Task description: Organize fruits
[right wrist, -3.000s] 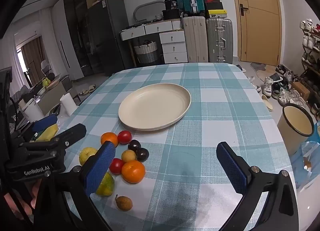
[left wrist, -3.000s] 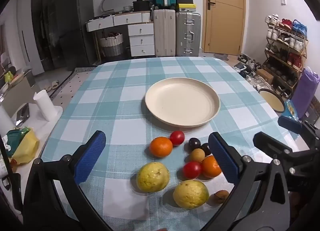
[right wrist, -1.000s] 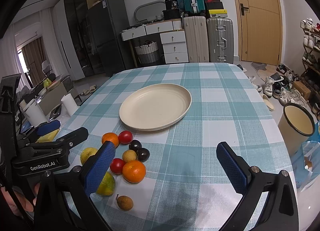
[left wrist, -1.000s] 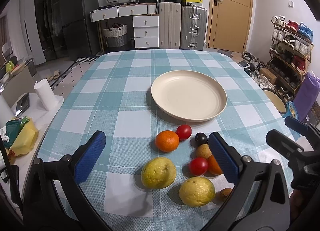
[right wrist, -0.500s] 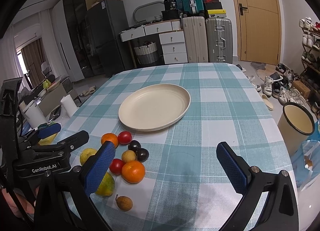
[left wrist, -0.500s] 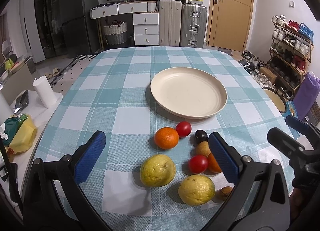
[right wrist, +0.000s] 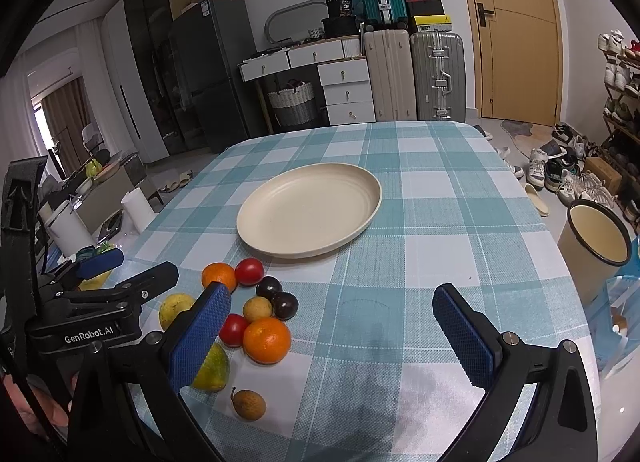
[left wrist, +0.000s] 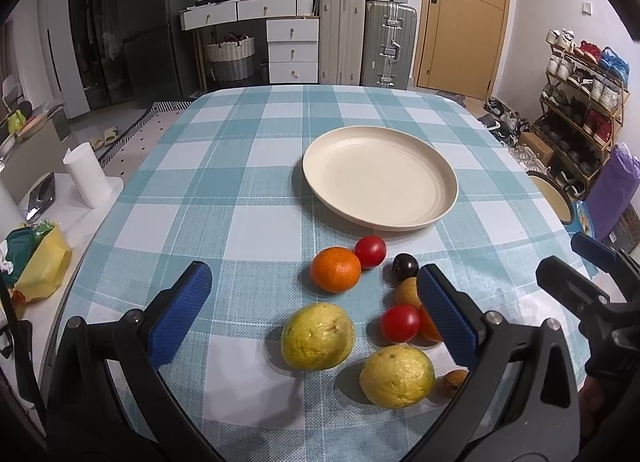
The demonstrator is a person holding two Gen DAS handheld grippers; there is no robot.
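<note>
A cream plate (left wrist: 380,177) (right wrist: 310,209) stands empty on the checked tablecloth. In front of it lie loose fruits: an orange (left wrist: 335,269), a red tomato (left wrist: 370,247), a dark plum (left wrist: 405,262), two yellow guavas (left wrist: 318,336) (left wrist: 397,376), a second tomato (left wrist: 400,323) and a second orange (right wrist: 267,340). A small brown fruit (right wrist: 249,403) lies nearest. My left gripper (left wrist: 312,314) is open above the near fruits. My right gripper (right wrist: 330,334) is open and empty, right of the fruit cluster.
The table's edges curve away left and right. A white paper roll (left wrist: 86,177) and a yellow bag (left wrist: 42,262) sit on a side surface at left. A cream bin (right wrist: 596,246) and a shoe rack (left wrist: 580,101) stand right. Suitcases and drawers line the back wall.
My left gripper has shifted slightly, so the plate and fruits sit a little lower and nearer in its view. The right gripper has hardly moved. No fruit has moved.
</note>
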